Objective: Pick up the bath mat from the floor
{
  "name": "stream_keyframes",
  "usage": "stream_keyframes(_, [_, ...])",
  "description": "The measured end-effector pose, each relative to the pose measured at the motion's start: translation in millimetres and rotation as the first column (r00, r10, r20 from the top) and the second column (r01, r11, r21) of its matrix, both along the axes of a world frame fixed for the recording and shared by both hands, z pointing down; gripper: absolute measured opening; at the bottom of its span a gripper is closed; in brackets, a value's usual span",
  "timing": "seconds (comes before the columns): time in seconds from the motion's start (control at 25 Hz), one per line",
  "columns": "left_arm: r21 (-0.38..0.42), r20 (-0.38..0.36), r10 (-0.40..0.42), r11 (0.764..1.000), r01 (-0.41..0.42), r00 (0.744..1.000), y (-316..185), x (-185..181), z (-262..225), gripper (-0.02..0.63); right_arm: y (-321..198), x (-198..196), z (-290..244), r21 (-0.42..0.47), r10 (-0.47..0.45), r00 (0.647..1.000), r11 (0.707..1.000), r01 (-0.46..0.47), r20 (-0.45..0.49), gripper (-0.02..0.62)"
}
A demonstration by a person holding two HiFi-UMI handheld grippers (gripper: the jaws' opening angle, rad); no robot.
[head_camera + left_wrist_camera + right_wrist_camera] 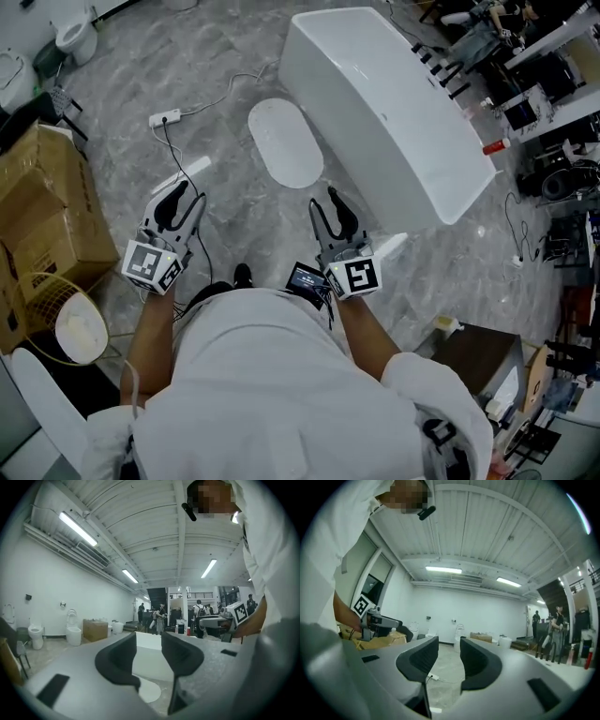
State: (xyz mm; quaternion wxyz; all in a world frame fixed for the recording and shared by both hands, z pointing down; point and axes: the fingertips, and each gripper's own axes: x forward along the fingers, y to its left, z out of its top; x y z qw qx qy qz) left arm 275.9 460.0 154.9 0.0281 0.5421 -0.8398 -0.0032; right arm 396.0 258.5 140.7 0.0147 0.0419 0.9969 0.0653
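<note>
Standing on the grey marbled floor [187, 75] with a gripper in each hand, facing the white oval bath mat [286, 142]. Holding the left gripper [187, 199] level with jaws parted and gripping nothing, only the tub wall and a sliver of mat showing through the gap. Carrying the right gripper [324, 201] the same way: jaws apart, empty, aimed out across open floor toward a far wall. Keeping both well short of the mat, laid flat on the floor just beside the curved end of the white bathtub [375, 103] (the usual spot for stepping out). Probably an approach, judging by that gap, with no contact made and none of the pick-up done yet. Likely calling next for a stoop and a downward tilt, level jaws being poorly placed for something lying flat. Worth steering clear of the power strip [164, 118] and its cable, off to the mat's left in the head view.
</note>
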Motion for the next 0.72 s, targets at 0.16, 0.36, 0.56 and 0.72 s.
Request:
stream_keyframes(0.16, [0.009, -0.014, -0.015, 1.0, 0.015, 1.0, 1, -51, 5, 0.164, -9, -49, -19, -0.018, 0.024, 0.996, 1.0, -0.022, 0.083, 0.093])
stream_keyframes(0.36, [0.023, -0.061, -0.014, 1.0, 0.015, 0.998, -3, -95, 30, 0.164, -24, -95, -7, 0.013, 0.058, 0.996, 0.998, -0.06, 0.07, 0.078])
stream_keyframes(0.56, [0.014, -0.086, -0.003, 1.0, 0.004, 0.996, -28, -141, 47, 0.164, -47, -145, 21, 0.02, 0.065, 0.998, 0.998, -0.066, 0.009, 0.074])
stream_keyframes(0.72, [0.006, -0.098, 0.002, 1.0, -0.001, 0.995, -60, -191, 51, 0.163, -72, -197, 39, -0.025, 0.042, 0.999, 0.999, -0.042, -0.003, 0.094])
